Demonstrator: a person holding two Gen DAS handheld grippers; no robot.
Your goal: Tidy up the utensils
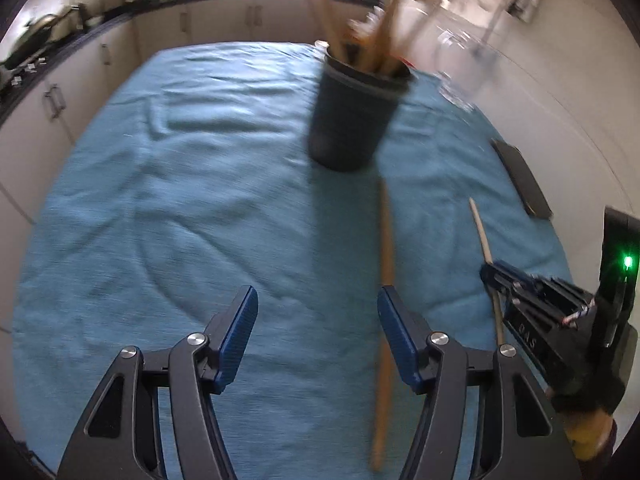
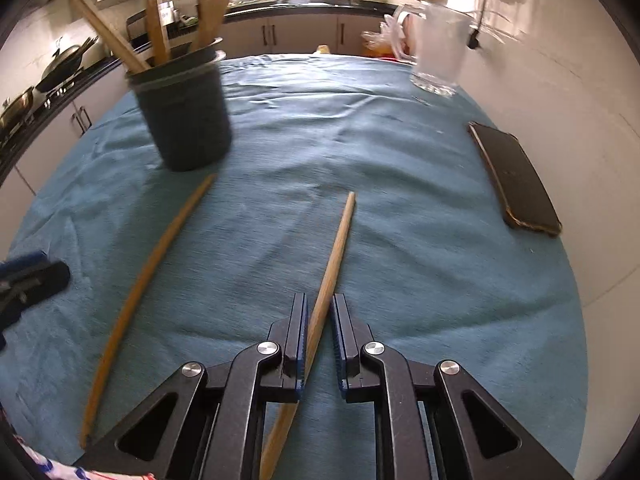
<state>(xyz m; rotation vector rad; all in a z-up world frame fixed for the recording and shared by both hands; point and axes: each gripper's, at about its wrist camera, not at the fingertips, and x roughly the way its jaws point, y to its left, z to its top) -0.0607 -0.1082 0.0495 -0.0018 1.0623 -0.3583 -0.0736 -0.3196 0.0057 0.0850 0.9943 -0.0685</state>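
Right gripper clenches a wooden stick pointing away, slightly right; left gripper hangs released beside another stick lying lengthwise toward the dark cup of utensils on open blue cloth.

A dark round holder is standing upright on the blue cloth, holding several wooden utensils handle-down. Two long wooden sticks are lying loose nearby: one beside the holder, the other further right.
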